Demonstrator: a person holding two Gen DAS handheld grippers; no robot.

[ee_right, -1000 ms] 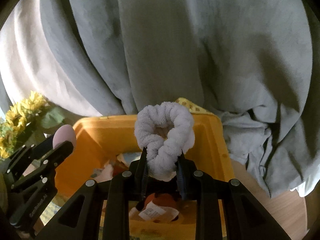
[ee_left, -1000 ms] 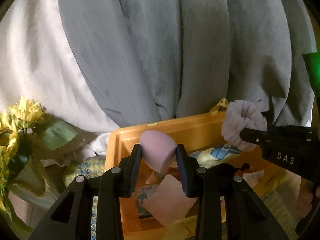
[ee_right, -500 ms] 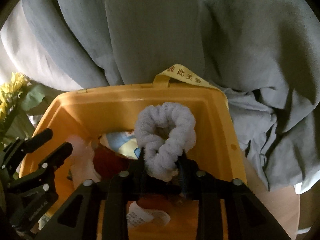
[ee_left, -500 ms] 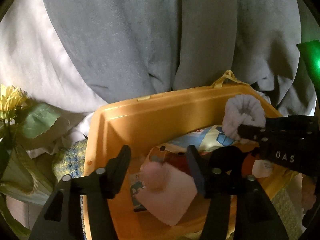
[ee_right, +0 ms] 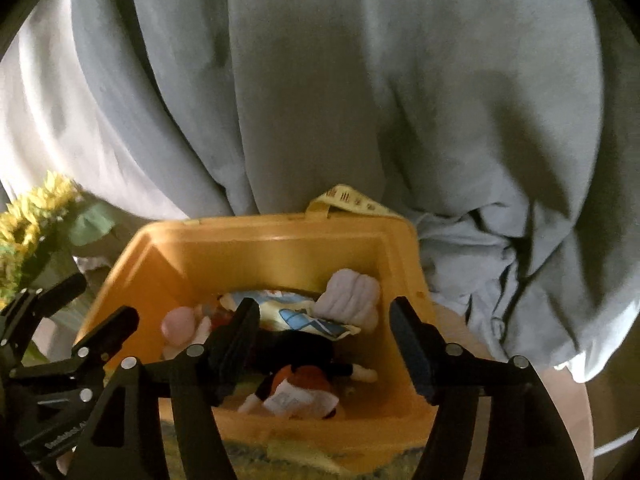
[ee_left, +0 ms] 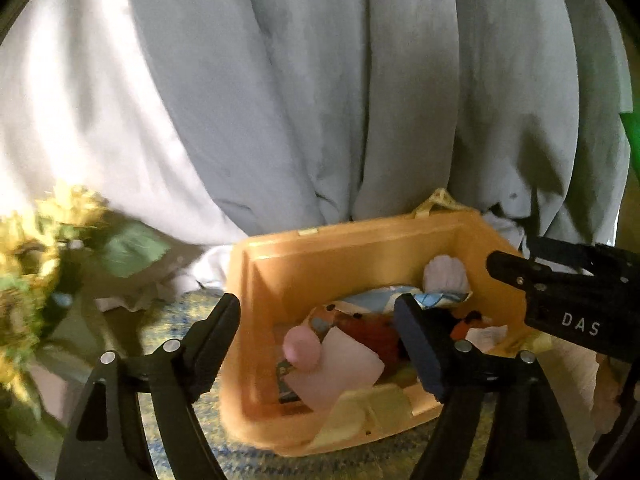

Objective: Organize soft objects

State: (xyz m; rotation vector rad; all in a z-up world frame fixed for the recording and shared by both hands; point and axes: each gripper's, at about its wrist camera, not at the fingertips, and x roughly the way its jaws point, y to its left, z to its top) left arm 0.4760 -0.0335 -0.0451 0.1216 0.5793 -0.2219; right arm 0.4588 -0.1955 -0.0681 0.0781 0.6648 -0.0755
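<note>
L gripper (ee_left: pixel 320 332) jaws opening, nothing btwn; pink egg-shaped sponge (ee_left: pixel 302 348) lies in orange bin (ee_left: pixel 360 240) at 7 o'clock. R gripper (ee_right: pixel 324 332) jaws opening, empty; white scrunchie (ee_right: pixel 352 296) in bin at 1 o'clock.

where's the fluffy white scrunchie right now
The white scrunchie lies inside the orange bin, at its back right corner in the right wrist view, resting on the blue and yellow pouch, clear of both tongs.
</note>
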